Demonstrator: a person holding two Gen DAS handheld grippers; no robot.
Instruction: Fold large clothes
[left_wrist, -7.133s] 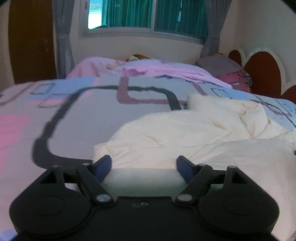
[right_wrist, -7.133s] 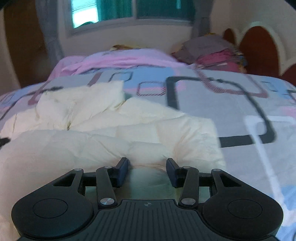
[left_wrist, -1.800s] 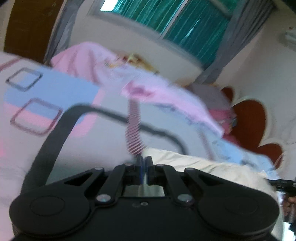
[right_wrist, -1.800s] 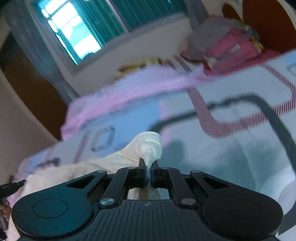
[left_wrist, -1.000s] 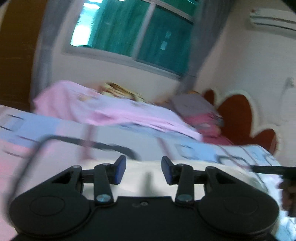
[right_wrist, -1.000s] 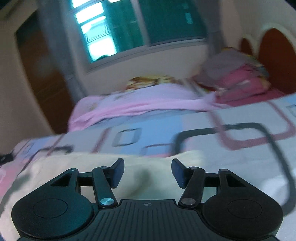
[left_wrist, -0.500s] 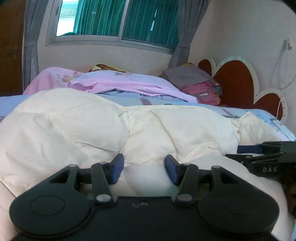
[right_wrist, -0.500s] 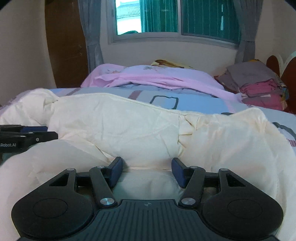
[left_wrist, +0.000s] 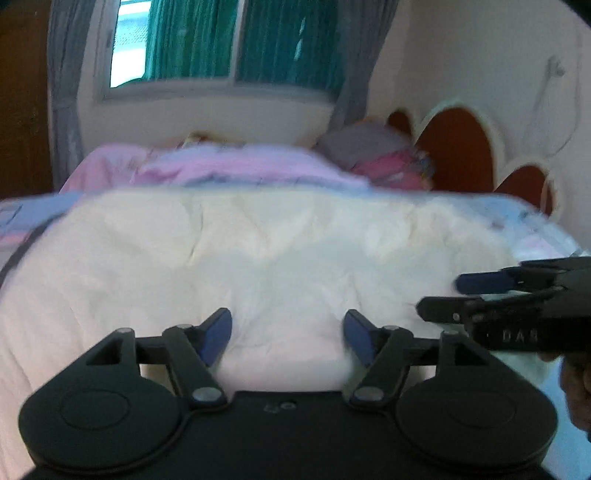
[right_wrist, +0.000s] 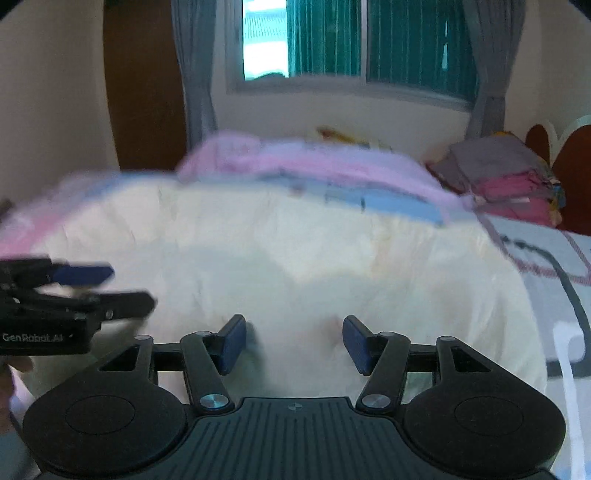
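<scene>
I see the bed (right_wrist: 561, 266) filling the frame, the cream quilted garment (left_wrist: 258, 251) spread across its centre. My left tongs (left_wrist: 287, 332) have just been opening, nothing clamped; right tongs (right_wrist: 293, 341) released, lower centre.

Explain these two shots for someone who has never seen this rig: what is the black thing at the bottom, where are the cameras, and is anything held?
There is no robot here. A person holds a hand tool with two-finger tongs in each hand, and each tool carries a fisheye camera looking forward along its fingers. The black shape at the bottom of each picture is that tool's own body.

One view is from the left tongs, the other from the right tongs; each also shows its partner at the picture's edge.

A cream padded garment lies spread on the patterned bedsheet, with a pink blanket and folded clothes behind.

Nothing is held. Both tongs stand open over the garment; the left one's jaws have just been opening, with nothing pinched between them.
</scene>
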